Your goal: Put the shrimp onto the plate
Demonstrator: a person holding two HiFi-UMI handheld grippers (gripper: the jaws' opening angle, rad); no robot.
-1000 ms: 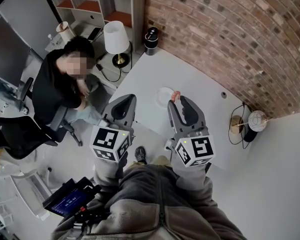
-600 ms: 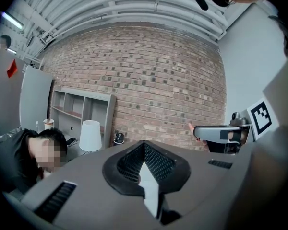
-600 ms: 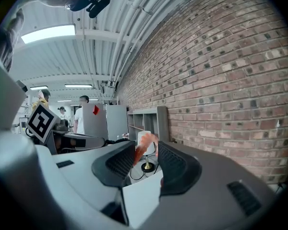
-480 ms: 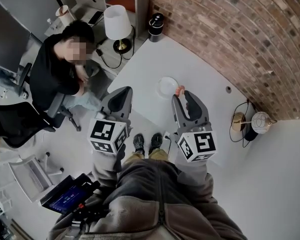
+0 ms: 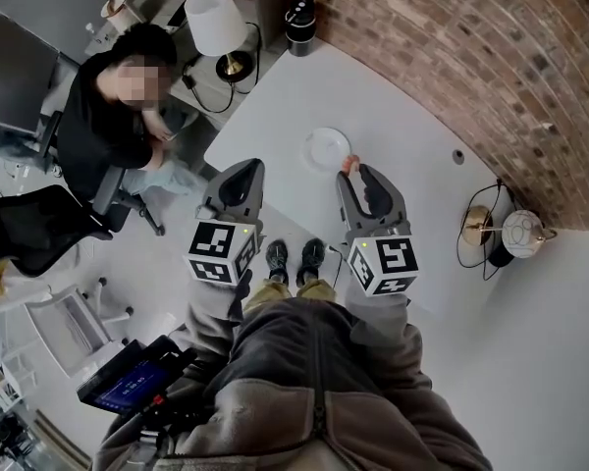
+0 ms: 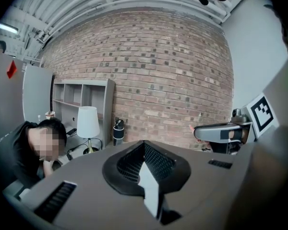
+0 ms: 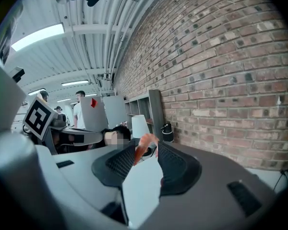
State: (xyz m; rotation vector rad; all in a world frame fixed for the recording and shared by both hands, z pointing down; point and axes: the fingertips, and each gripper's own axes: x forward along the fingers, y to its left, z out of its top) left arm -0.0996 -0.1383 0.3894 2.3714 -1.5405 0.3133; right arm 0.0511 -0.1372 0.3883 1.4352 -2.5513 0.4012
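A small white plate [image 5: 326, 149] lies on the white table [image 5: 393, 116]. My right gripper [image 5: 350, 169] is shut on an orange-pink shrimp [image 5: 348, 163], which sticks out past its fingertips at the plate's near right edge. In the right gripper view the shrimp [image 7: 144, 146] stands pinched between the two black pads, tail up. My left gripper [image 5: 240, 171] hovers at the table's near left edge, jaws shut with nothing between them. The left gripper view shows its closed tips [image 6: 144, 144] and the right gripper [image 6: 216, 132] off to the right.
A white lamp [image 5: 214, 23] and a black bottle [image 5: 300, 18] stand at the table's far end. A brass lamp base with cable [image 5: 476, 226] sits at the right by the brick wall [image 5: 452, 37]. A seated person [image 5: 113, 106] is to the left.
The head view has shifted, so the table sits higher in the frame and shoes show below. Both grippers keep their pose; the shrimp stays in the right jaws beside the plate.
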